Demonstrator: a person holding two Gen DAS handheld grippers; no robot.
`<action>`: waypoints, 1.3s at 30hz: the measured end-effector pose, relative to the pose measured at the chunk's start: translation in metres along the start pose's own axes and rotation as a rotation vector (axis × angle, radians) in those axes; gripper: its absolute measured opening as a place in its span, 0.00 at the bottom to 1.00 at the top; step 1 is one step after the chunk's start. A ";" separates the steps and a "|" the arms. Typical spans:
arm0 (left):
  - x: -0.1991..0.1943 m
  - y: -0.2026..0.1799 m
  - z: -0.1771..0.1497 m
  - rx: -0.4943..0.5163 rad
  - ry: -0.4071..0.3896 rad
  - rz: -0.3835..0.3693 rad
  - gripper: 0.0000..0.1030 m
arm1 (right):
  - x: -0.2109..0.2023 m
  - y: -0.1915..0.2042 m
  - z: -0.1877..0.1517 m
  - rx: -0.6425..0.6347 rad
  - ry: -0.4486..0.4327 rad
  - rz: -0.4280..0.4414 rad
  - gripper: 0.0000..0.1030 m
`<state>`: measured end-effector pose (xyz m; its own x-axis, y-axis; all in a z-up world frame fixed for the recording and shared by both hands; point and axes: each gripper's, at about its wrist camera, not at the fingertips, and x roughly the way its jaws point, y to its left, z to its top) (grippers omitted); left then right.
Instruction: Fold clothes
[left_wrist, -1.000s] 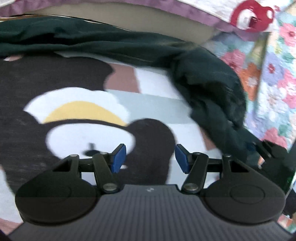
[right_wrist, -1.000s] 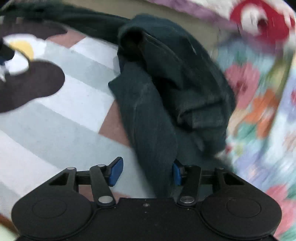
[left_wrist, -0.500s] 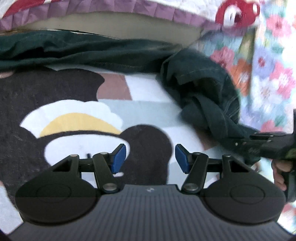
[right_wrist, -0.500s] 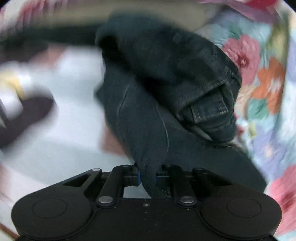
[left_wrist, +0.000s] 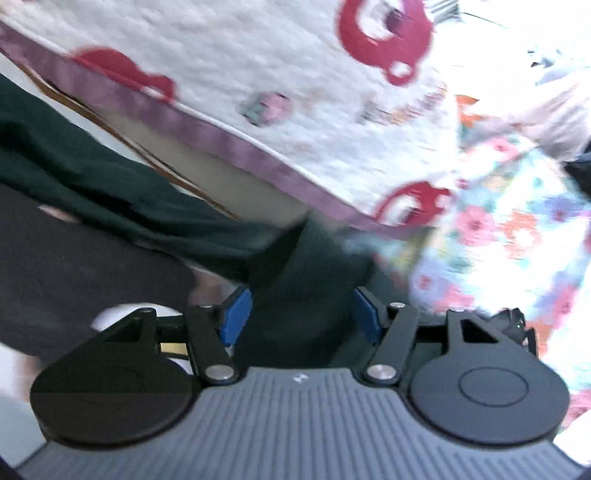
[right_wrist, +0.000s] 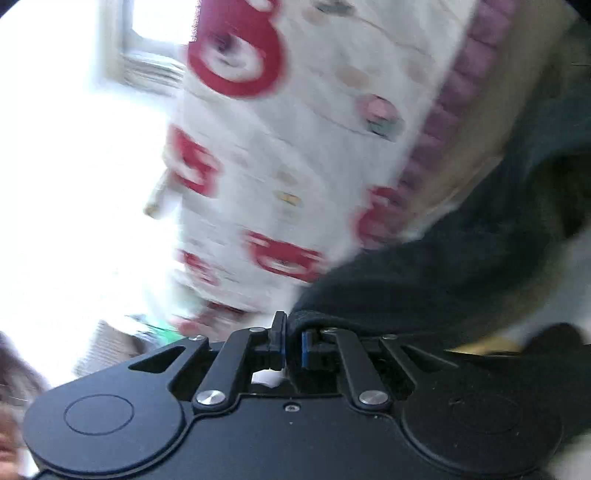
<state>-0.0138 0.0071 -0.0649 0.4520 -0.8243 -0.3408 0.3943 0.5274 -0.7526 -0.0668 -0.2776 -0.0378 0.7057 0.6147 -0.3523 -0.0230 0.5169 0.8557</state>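
A: Why is the right gripper clamped so tight?

B: Its blue pads are pinched on an edge of the dark green trousers, probably to lift that end clear so it can be straightened before any fold. The cloth trails off to the right, over the bed.

A: And the left gripper?

B: Spread wide, with a bunched part of the same trousers sitting between its fingers; I judge it is about to close.

A: What differs from a second ago?

B: Then both stood open above the patterned blanket, the garment heaped ahead. Now both cameras tilt up at the white quilt with red prints.
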 end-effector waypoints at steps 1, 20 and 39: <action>-0.002 0.003 0.002 0.022 0.010 0.037 0.59 | 0.010 -0.010 -0.006 -0.018 0.027 -0.141 0.22; 0.067 -0.025 -0.049 0.303 0.525 0.015 0.74 | -0.044 -0.064 0.007 -0.296 -0.184 -0.907 0.56; 0.074 -0.046 -0.063 0.365 0.549 -0.001 0.82 | -0.053 -0.123 0.028 -0.658 -0.056 -1.218 0.62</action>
<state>-0.0490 -0.0916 -0.0913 0.0156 -0.7592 -0.6507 0.6839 0.4828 -0.5469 -0.0812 -0.3904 -0.1135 0.5489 -0.4390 -0.7113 0.3067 0.8974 -0.3173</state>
